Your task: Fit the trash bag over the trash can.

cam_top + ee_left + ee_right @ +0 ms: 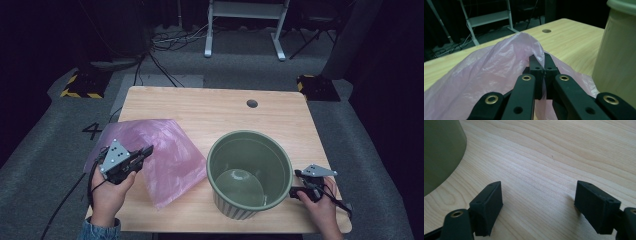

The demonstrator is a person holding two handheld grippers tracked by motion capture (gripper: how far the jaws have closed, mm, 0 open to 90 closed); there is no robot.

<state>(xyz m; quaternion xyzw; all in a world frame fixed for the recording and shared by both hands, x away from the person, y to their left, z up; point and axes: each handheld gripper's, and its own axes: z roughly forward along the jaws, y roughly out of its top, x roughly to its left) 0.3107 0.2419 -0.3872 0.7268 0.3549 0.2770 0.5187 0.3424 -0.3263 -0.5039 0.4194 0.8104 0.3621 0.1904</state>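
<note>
Pink bag [499,65]: thin, translucent film, crinkled, pulled up into a soft peak right at my left gripper [543,65]. Jaws are pinched together on a fold of that film; the film drapes over the tips and falls away to my left and toward me. In the high view the bag [170,155] lies mostly flat, roughly diamond-shaped, spreading ahead and to the right of the left gripper [148,150].

Pot [250,172]: dull green, round, tapered bucket shape, thick rolled rim, ribbed lower wall. Smooth glossy inside, nothing in it; bare bottom visible. It stands between my two grippers, close to the right of the left one, its wall [616,50] rising tall at that side.

Table [210,107]: pale wood grain, matte, one round hole near the far edge.

Right gripper [539,202]: jaws spread wide, gripping nothing, low over bare wood [564,155]. Pot wall [441,152] sits just to its left, apart from the jaws.

Left hand [111,187] wraps the grip from below, gripper angled forward and right. Right hand [320,202] holds its gripper pointing at the pot's side.
</note>
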